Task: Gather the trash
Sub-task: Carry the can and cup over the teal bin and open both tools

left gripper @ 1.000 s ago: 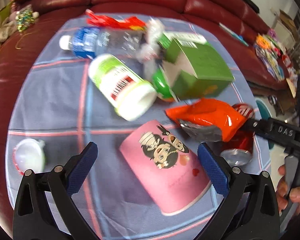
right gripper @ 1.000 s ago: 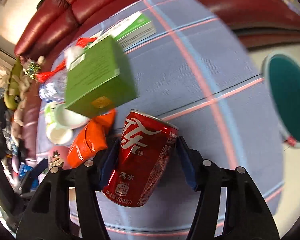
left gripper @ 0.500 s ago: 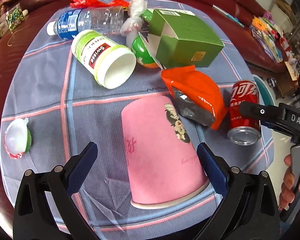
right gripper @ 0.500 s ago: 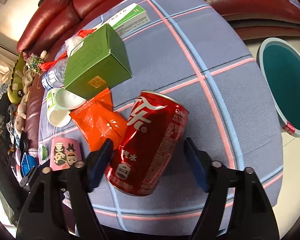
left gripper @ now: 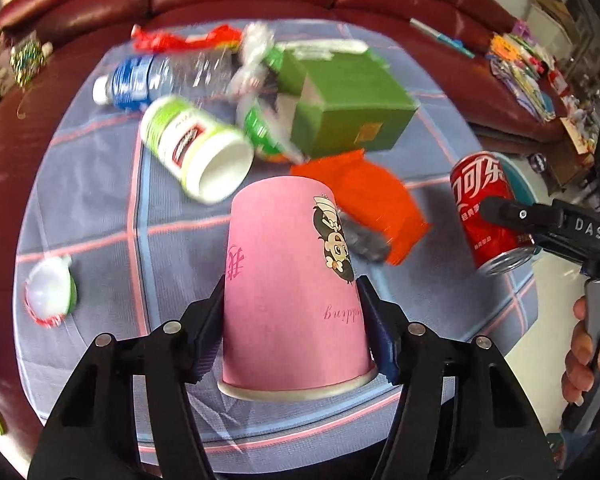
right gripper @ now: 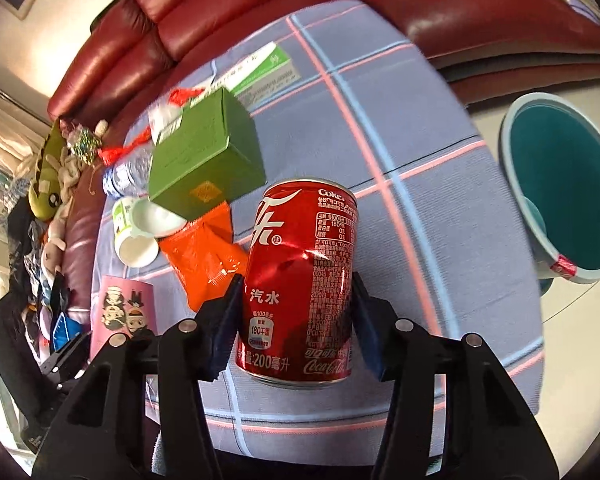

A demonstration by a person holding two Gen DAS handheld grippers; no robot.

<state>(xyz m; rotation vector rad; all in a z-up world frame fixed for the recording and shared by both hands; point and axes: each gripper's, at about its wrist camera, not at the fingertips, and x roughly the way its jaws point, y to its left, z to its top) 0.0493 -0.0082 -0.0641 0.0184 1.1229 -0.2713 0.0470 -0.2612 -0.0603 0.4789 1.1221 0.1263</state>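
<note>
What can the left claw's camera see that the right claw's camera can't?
Only the left view shows the person's hand and a small white lid. Only the right view shows the teal bin beside the table. Both show the pink cup in the left claw, the red can in the right claw, and the green box.

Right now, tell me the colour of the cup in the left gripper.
Pink cup, with a cartoon print; left wrist view shows it best.
</note>
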